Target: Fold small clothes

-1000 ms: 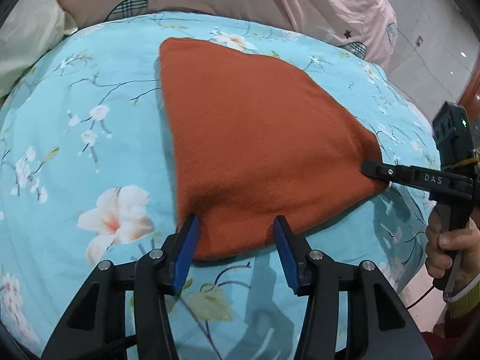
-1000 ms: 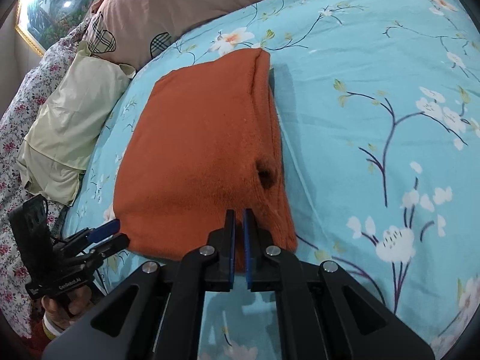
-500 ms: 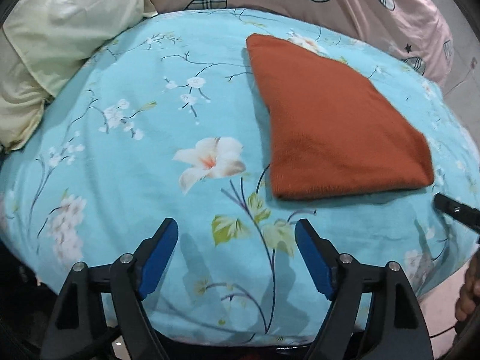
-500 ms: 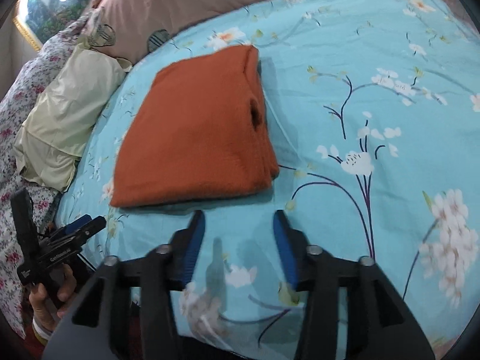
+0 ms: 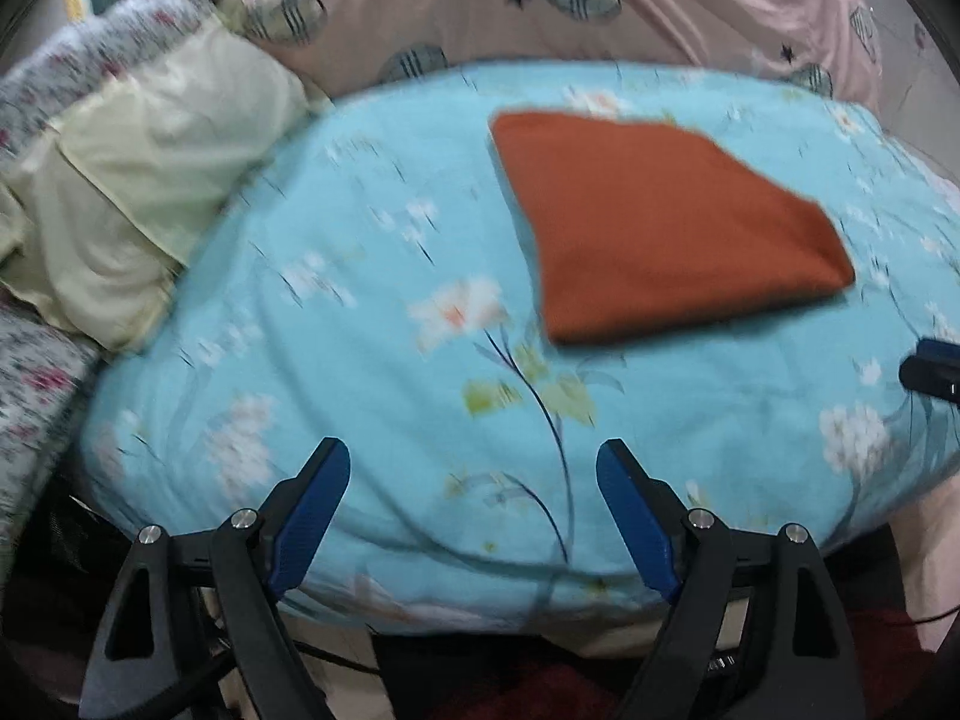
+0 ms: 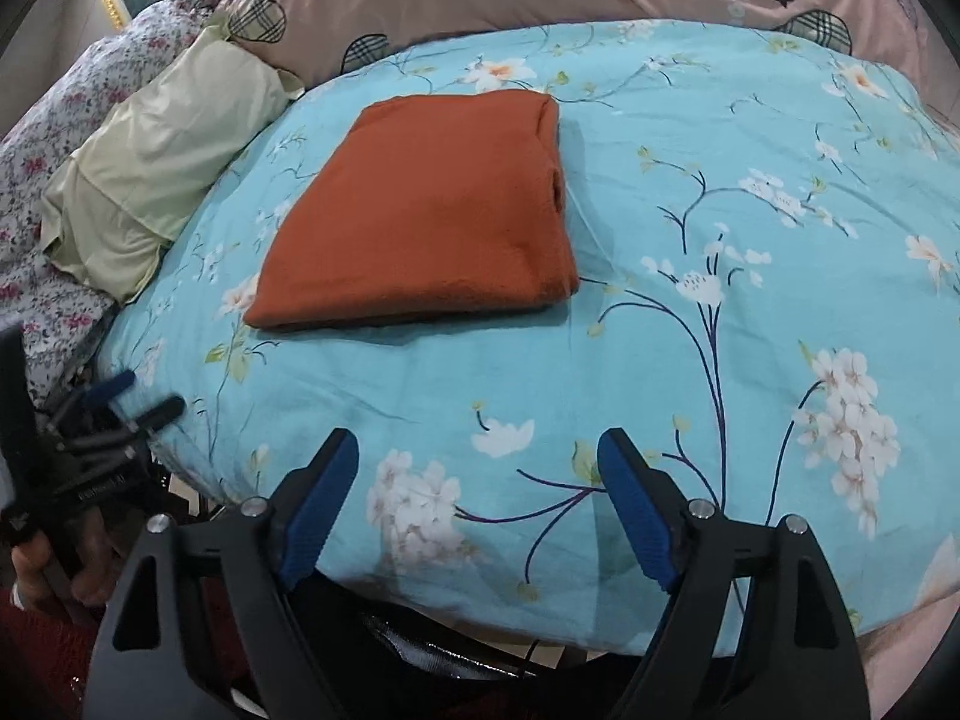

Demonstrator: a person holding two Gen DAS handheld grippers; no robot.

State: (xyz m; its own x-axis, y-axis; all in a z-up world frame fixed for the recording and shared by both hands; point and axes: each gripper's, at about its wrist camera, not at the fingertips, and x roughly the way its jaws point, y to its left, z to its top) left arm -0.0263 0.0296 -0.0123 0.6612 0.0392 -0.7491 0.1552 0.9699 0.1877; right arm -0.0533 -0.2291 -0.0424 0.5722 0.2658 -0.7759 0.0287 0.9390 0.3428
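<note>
With the folded rust-orange knit garment (image 6: 420,210) lying flat mid-bed on the turquoise floral bedspread (image 6: 750,330), both our left gripper (image 5: 474,504) and right gripper (image 6: 480,498), jaws just spread and empty, risk snagging its near edge and undoing the fold.

A bed (image 6: 690,360) with a blue floral cover carries a folded orange garment (image 6: 426,216) and a pale pillow (image 6: 156,150).
</note>
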